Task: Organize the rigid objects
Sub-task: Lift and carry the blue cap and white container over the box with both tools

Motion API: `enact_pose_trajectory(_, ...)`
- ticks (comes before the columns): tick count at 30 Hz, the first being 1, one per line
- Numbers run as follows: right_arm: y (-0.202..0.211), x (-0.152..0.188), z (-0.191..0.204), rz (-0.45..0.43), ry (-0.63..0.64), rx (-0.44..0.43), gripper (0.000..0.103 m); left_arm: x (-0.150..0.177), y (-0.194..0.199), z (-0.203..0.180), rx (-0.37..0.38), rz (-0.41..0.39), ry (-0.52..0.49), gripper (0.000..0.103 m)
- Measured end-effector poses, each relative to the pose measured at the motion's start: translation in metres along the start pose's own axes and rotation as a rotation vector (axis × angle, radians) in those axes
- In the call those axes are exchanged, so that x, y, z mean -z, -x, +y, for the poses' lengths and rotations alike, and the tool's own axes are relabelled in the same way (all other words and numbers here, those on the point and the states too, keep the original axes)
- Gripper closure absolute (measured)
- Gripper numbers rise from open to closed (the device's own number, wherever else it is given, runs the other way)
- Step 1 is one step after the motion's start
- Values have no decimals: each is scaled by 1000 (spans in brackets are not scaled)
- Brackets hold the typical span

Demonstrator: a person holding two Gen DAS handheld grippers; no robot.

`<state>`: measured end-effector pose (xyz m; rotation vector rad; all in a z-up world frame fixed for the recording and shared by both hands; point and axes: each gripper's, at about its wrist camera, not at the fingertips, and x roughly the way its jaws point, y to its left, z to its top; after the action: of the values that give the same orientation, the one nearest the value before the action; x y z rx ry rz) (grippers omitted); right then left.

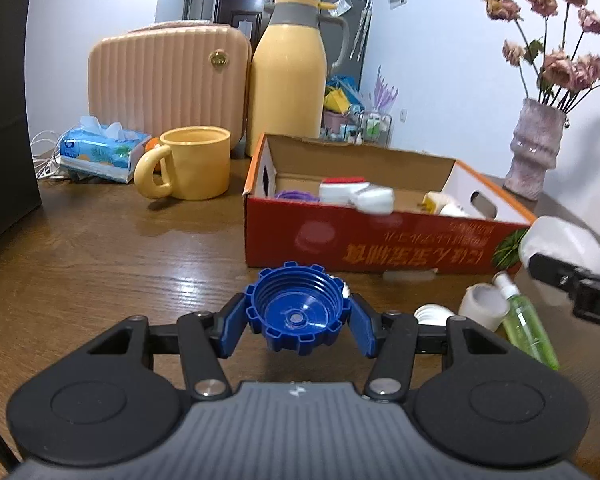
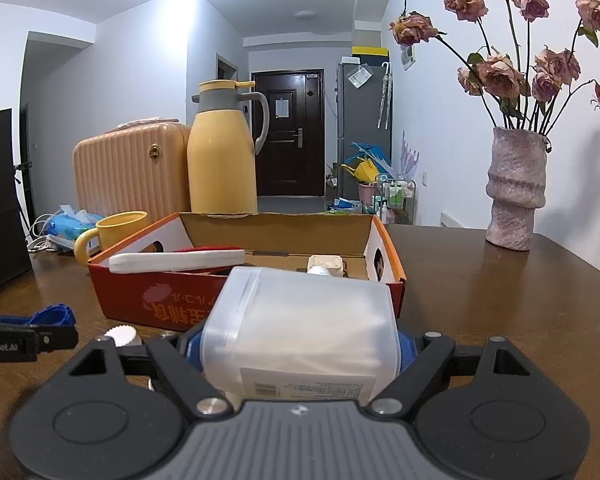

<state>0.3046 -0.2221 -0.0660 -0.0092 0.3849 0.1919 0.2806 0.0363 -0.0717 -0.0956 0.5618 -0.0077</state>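
Left gripper (image 1: 298, 318) clamped on one blue cap (image 1: 296, 308), lifted just off the desk (image 1: 120, 256) in front of the red box (image 1: 364, 240). Right gripper (image 2: 300, 344) clamped on one white container (image 2: 300, 328), near the box's front wall. Loose by the desk's right edge: one green bottle (image 1: 528, 328), one tape roll (image 1: 482, 304). Behind the box: one mug (image 1: 192, 162), one flask (image 1: 288, 72), one vase (image 1: 536, 148).

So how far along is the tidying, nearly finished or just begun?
Partway. Several small things already lie in the red cardboard box. In hand: the left gripper grips a blue cap, and the right gripper holds a translucent plastic container. Left on the table: a green spray bottle, a roll of tape and a white cap.
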Motion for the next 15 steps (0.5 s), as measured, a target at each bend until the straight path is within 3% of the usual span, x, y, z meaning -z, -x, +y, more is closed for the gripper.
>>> enact_pose_trajectory(15, -1, -28, 0, -31, 27, 8, 20, -34, 21, -24, 52, -100, 22, 48)
